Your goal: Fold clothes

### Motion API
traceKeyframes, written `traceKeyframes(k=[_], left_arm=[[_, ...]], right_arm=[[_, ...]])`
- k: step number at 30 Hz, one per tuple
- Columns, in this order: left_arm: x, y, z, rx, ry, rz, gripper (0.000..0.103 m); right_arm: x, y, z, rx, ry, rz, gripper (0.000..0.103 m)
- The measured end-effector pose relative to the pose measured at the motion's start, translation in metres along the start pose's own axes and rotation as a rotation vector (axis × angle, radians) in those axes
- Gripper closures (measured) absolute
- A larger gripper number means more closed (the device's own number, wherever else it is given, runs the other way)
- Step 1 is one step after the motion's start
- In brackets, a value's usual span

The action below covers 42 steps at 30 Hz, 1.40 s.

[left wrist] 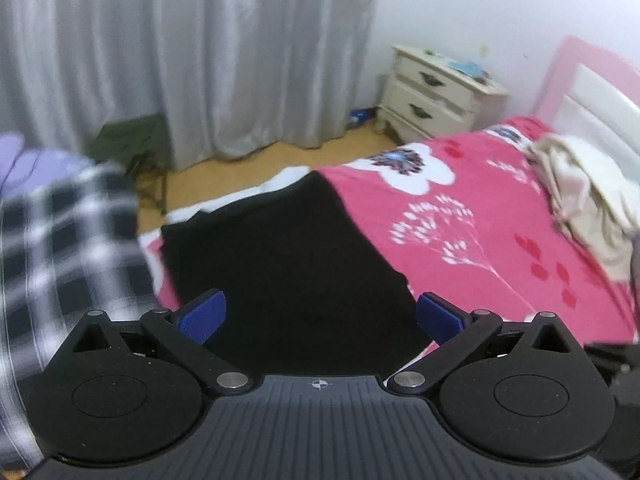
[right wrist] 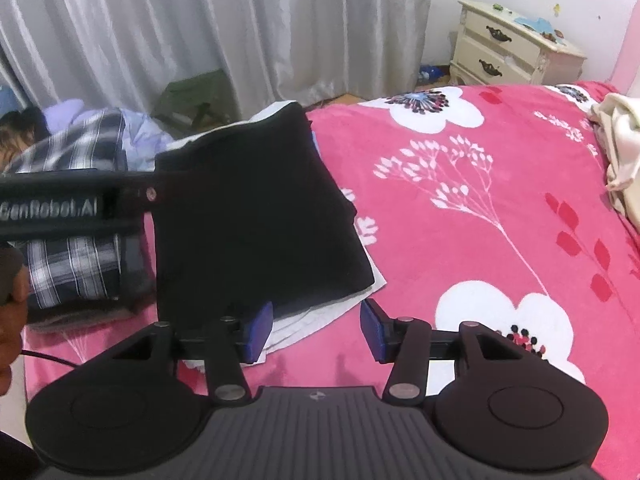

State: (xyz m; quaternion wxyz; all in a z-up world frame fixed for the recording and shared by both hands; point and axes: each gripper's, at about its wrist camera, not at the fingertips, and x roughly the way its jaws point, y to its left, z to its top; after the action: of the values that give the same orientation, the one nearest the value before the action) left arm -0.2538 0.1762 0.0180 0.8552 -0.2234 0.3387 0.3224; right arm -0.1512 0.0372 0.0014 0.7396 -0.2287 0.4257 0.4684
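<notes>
On the pink floral bedspread (right wrist: 500, 200) lies the folded black garment (right wrist: 256, 216), a white fabric layer (right wrist: 316, 320) showing under its near edge. Both grippers hover by that edge, left gripper (left wrist: 320, 318) spread wide, right gripper (right wrist: 316, 332) spread too, nothing pinched. This fold looks done; next likely needs fetching the cream garment (right wrist: 620, 152) beyond.

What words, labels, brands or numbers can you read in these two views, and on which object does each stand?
"GenRobot.AI": pale letters, slightly blurred, on the black body of the left tool, seen in the right wrist view.
No other text is legible. The small items on the nightstand are too small to show any print.
</notes>
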Motion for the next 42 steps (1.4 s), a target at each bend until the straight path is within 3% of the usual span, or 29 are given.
traceKeyframes(k=[4,9,16,19,21,23,27,37,42], left_arm=[[0.01,0.006,-0.003,-0.062,0.009,-0.001,0.0],[0.027,-0.001,-0.012,-0.057,0.028,0.007,0.0],[0.057,-0.007,-0.033,-0.08,0.17,0.043,0.0],[0.067,-0.006,-0.045,-0.159,0.253,0.027,0.0],[0.068,-0.009,-0.054,-0.211,0.271,0.023,0.0],[0.07,-0.015,-0.059,-0.197,0.285,0.042,0.002],[0.063,-0.014,-0.063,-0.147,0.244,0.08,0.002],[0.052,-0.001,-0.067,-0.176,0.133,0.254,0.001],[0.05,-0.008,-0.068,-0.123,0.114,0.261,0.002]], right_arm=[[-0.004,0.005,0.004,-0.017,-0.018,-0.003,0.047],[-0.005,-0.004,0.008,-0.035,-0.062,-0.023,0.043],[0.01,-0.032,0.012,-0.026,-0.084,-0.033,0.039],[0.016,-0.039,0.007,0.004,-0.058,-0.009,0.039],[0.018,-0.039,0.002,0.001,-0.038,-0.001,0.039],[0.017,-0.035,-0.003,-0.032,-0.025,-0.004,0.039],[0.021,-0.032,-0.008,-0.053,-0.007,-0.014,0.036],[0.025,-0.022,-0.008,-0.051,-0.007,-0.064,0.036],[0.031,-0.014,-0.015,-0.001,0.007,-0.089,0.036]])
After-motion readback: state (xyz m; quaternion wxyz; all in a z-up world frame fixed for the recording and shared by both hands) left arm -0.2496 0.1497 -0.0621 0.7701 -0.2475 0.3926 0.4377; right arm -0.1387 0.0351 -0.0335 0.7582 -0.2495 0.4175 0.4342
